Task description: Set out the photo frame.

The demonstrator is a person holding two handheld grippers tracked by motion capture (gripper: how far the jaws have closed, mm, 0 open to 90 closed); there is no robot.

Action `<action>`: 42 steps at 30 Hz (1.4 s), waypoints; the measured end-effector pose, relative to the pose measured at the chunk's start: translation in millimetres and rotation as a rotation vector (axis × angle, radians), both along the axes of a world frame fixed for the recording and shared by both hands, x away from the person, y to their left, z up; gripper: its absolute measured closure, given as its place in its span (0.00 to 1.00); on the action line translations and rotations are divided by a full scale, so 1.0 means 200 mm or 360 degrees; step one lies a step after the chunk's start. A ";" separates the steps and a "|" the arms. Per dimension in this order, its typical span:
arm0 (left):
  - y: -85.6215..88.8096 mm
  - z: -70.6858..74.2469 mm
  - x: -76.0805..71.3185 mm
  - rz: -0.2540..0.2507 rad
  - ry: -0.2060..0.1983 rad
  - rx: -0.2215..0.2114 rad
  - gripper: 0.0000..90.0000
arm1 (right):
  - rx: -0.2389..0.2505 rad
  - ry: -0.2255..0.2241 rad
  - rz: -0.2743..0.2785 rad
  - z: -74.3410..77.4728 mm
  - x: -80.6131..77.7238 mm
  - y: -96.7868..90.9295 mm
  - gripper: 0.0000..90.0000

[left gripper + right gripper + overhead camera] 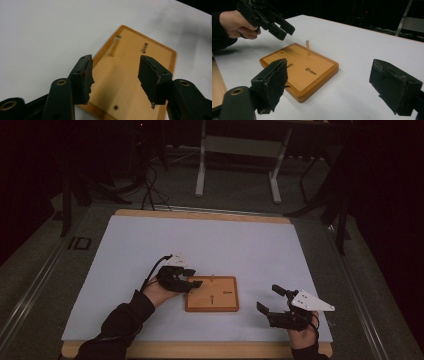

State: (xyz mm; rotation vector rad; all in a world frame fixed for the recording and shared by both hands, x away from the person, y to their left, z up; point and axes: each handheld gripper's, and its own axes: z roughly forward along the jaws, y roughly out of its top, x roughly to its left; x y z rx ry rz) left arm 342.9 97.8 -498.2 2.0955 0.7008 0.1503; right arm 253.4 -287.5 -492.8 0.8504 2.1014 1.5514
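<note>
A flat wooden board (212, 294) lies on the white table top, with a thin wooden peg (213, 279) standing upright near its far edge. My left gripper (194, 278) hovers over the board's left edge, open, with nothing between its jaws. The left gripper view looks down past that gripper (115, 75) at the board (117, 82) and the peg (114, 46). My right gripper (268, 297) is held open and empty just right of the board. Its own view shows the board (299, 75), the peg (307, 47) and the left gripper (284, 31) beyond.
The board has a keyhole slot (311, 71) and small holes (115, 107) in its face. The white table top (200, 240) ends in a wooden edge (200, 350) at the front. A white metal stand (237, 150) and cables (150, 190) are on the floor behind.
</note>
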 end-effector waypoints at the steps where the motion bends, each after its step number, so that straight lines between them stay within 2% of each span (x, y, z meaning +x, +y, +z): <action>1: -0.01 0.00 -0.01 -0.0010 0.0000 0.0003 0.50 | -0.0002 -0.0001 0.0000 0.00 0.00 0.00 0.16; 10: -0.07 -0.01 -0.02 -0.0044 -0.0036 -0.0014 0.50 | -0.0046 -0.0062 -0.0014 0.01 -0.01 0.02 0.18; 15: -0.10 -0.01 -0.01 -0.0058 -0.0056 0.0007 0.51 | -0.0102 -0.0103 -0.0037 0.02 -0.01 0.01 0.14; 17: -0.13 -0.02 0.00 -0.0063 -0.0057 0.0013 0.51 | -0.0098 -0.0123 -0.0021 0.01 -0.01 0.01 0.14; 20: -0.15 -0.03 0.01 -0.0087 -0.0063 0.0017 0.51 | -0.0127 -0.0113 -0.0019 0.01 -0.01 0.03 0.13; 23: -0.18 -0.05 0.03 -0.0086 -0.0063 0.0026 0.51 | -0.0130 -0.0039 -0.0010 0.00 0.00 0.04 0.13; 26: -0.20 -0.06 0.06 -0.0069 -0.0073 0.0046 0.52 | -0.0115 -0.0037 -0.0002 0.00 0.00 0.05 0.12; 29: -0.21 -0.08 0.09 -0.0026 -0.0082 0.0056 0.57 | -0.0112 -0.0048 0.0007 0.00 -0.01 0.07 0.12; 32: -0.23 -0.08 0.12 -0.0016 -0.0087 0.0059 0.65 | -0.0117 -0.0052 0.0026 -0.01 -0.01 0.07 0.12; 38: -0.24 -0.10 0.14 -0.0045 -0.0079 0.0083 0.78 | -0.0110 -0.0067 0.0069 0.00 -0.02 0.08 0.13; 42: -0.26 -0.11 0.14 -0.0063 -0.0069 0.0104 0.86 | -0.0127 -0.0033 0.0100 -0.01 -0.01 0.09 0.13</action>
